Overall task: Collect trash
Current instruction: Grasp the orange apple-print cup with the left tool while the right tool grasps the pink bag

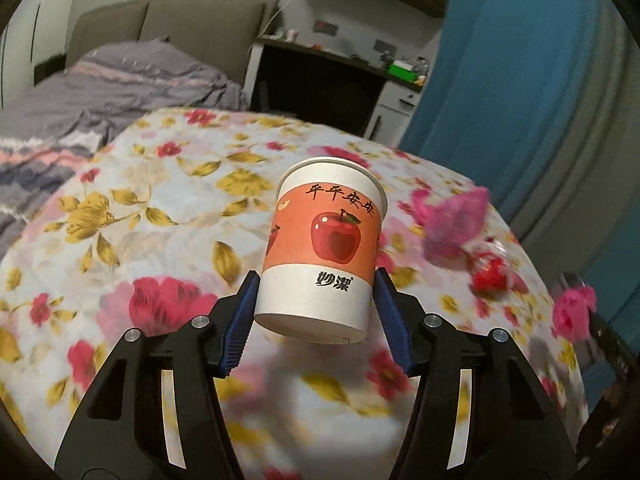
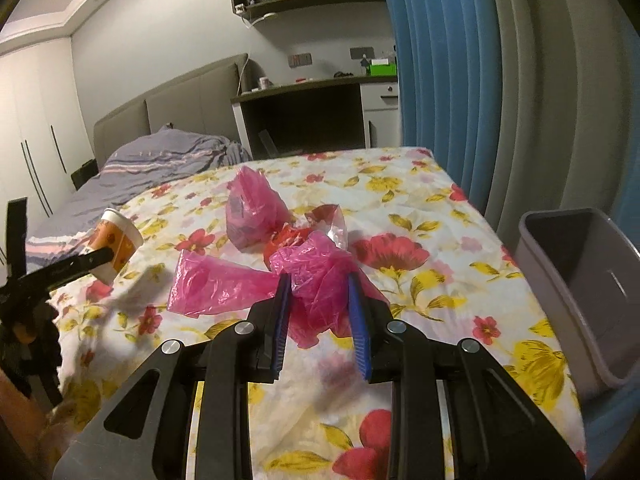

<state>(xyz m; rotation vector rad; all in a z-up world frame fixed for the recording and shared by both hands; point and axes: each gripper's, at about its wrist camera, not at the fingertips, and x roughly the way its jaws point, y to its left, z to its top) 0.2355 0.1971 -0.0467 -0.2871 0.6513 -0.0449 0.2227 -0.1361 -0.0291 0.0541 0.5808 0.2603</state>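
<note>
Grey bin (image 2: 576, 292) at right edge of frame, nearest right tool (image 2: 318, 284) clenched on pink bag (image 2: 320, 280); left tool (image 1: 314, 280) grips cup (image 1: 320, 248).

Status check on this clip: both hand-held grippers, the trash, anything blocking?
Left hand-held gripper shut on paper cup, lifted. Right hand-held gripper shut on pink bag. Bin at table edge, path unblocked.

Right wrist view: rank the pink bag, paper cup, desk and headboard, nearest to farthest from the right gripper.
1. Pink bag, pinched in the right gripper.
2. Paper cup, left, held by the left gripper.
3. Desk and headboard, beyond the bed: too close to call.
</note>
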